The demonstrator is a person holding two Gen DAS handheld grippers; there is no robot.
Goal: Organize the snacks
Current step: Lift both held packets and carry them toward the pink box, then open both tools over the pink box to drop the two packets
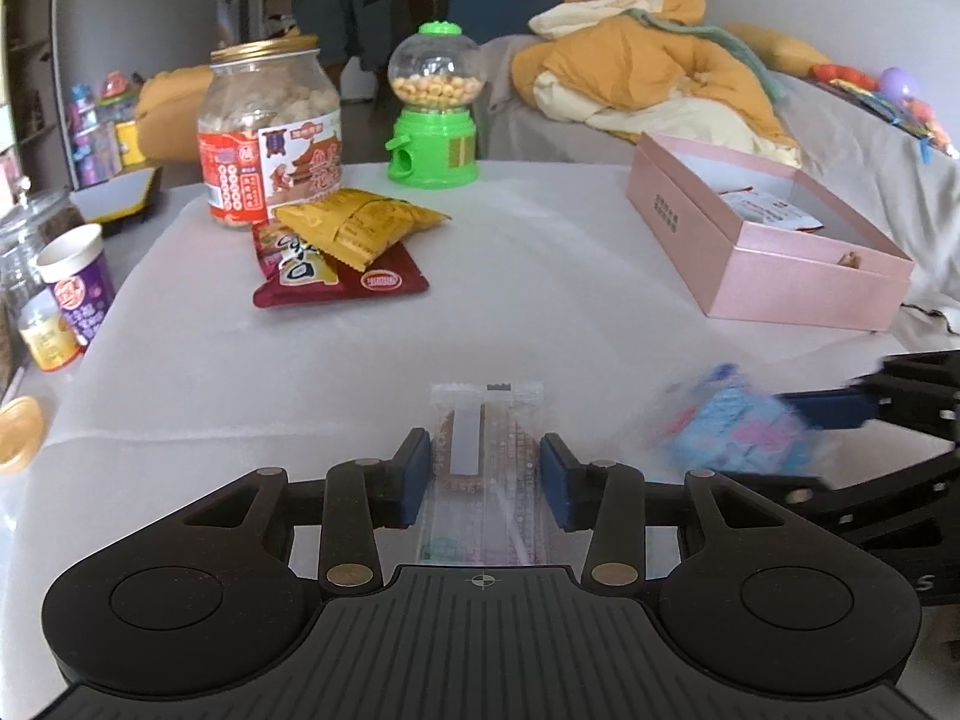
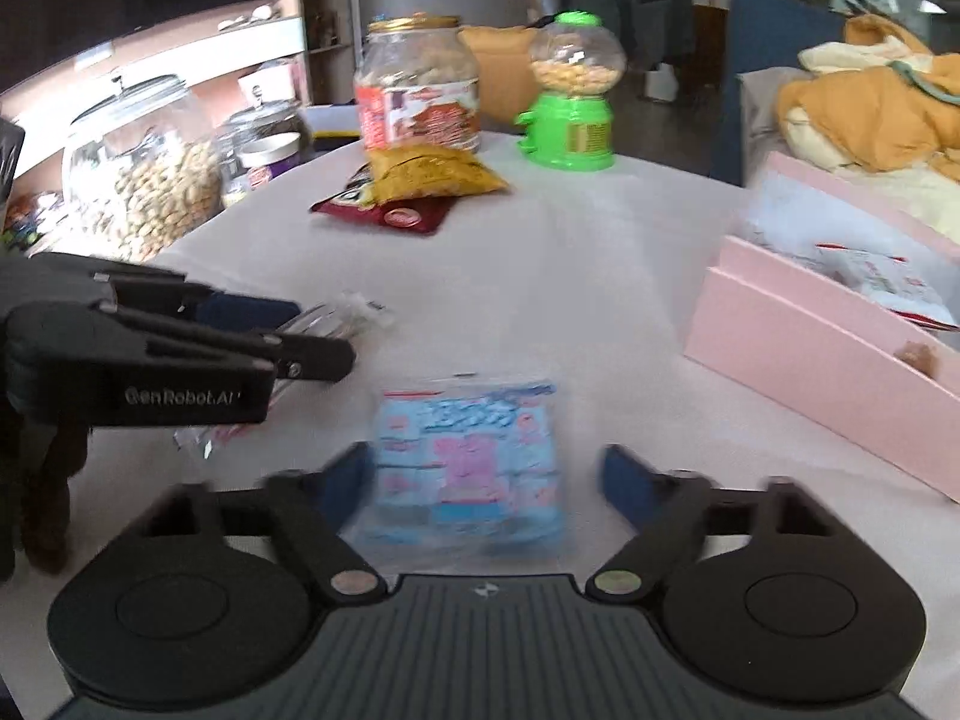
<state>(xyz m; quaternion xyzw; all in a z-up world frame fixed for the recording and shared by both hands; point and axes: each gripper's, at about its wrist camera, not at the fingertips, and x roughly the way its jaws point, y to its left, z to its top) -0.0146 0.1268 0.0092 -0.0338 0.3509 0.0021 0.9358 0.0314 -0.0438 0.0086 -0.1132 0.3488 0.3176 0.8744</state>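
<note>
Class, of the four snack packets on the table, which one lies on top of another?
The yellow crinkled packet: it rests on the dark red packet; the clear-wrapped one and blue one lie alone.

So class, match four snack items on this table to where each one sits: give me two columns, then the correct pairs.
Things:
1. clear-wrapped biscuit
2. blue packet
3. yellow snack bag
4. green candy dispenser

Places:
A. lying on the dark red packet
B. between the left gripper's pads
C. standing to the right of the labelled jar
D. between the right gripper's fingers

Pairs: 1-B, 2-D, 3-A, 4-C
</note>
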